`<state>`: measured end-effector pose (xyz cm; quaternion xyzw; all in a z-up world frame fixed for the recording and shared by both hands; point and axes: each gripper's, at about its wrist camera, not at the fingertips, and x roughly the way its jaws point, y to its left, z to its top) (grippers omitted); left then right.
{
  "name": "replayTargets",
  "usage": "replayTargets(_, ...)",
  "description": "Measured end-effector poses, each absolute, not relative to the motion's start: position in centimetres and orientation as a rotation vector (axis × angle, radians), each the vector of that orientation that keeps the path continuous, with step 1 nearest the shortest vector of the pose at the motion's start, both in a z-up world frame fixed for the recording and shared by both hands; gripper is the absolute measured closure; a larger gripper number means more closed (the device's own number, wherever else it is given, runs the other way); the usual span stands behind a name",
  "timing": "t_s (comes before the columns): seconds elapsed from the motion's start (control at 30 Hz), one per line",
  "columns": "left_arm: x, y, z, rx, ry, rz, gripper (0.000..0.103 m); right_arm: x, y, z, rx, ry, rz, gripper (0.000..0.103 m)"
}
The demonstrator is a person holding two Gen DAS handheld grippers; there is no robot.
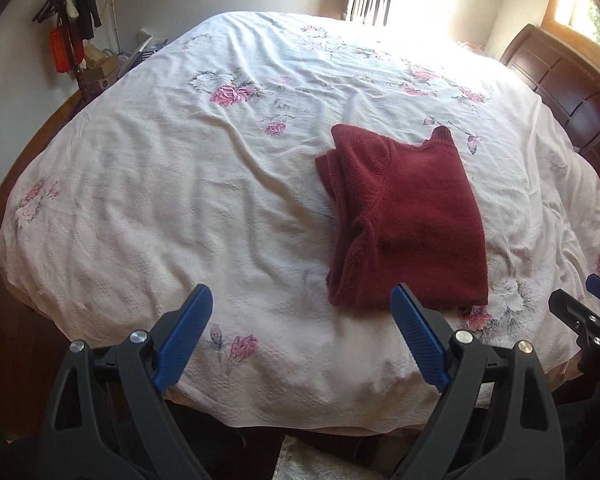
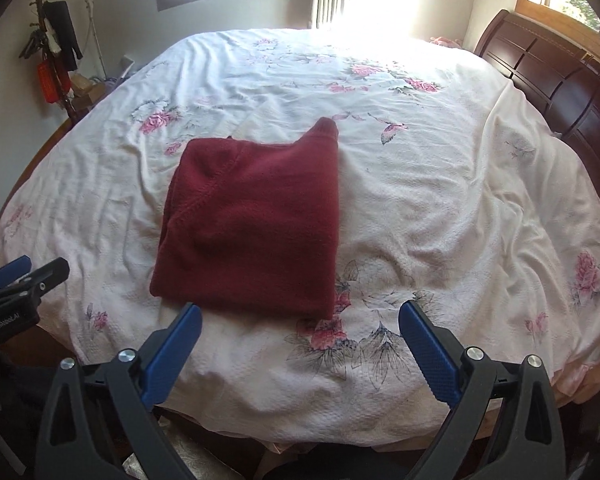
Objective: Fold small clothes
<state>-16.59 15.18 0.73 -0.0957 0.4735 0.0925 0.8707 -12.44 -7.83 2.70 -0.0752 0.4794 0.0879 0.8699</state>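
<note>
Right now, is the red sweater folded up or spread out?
Folded. The red sweater lies as a compact rectangle on the bedspread, layered edges stacked on one side.

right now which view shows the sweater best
The right wrist view: the folded sweater lies near centre, its whole outline clear. The left wrist view shows it off to the right, with the left gripper finger overlapping its near edge.

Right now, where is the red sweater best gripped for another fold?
Probably the near hem corners of the red sweater, approached from the bed's near edge. That hem lies flat and straight, closest to both open grippers; the far end is bulkier at the collar.
</note>
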Motion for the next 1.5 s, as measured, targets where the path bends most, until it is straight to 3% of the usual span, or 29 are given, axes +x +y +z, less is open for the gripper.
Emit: replayTargets(1.5, -17.1, 12.8, -1.0, -0.146, 1.034, 0.179, 0.013, -12.1, -8.6, 0.3, -0.098, 1.095, 0.154, 0.004)
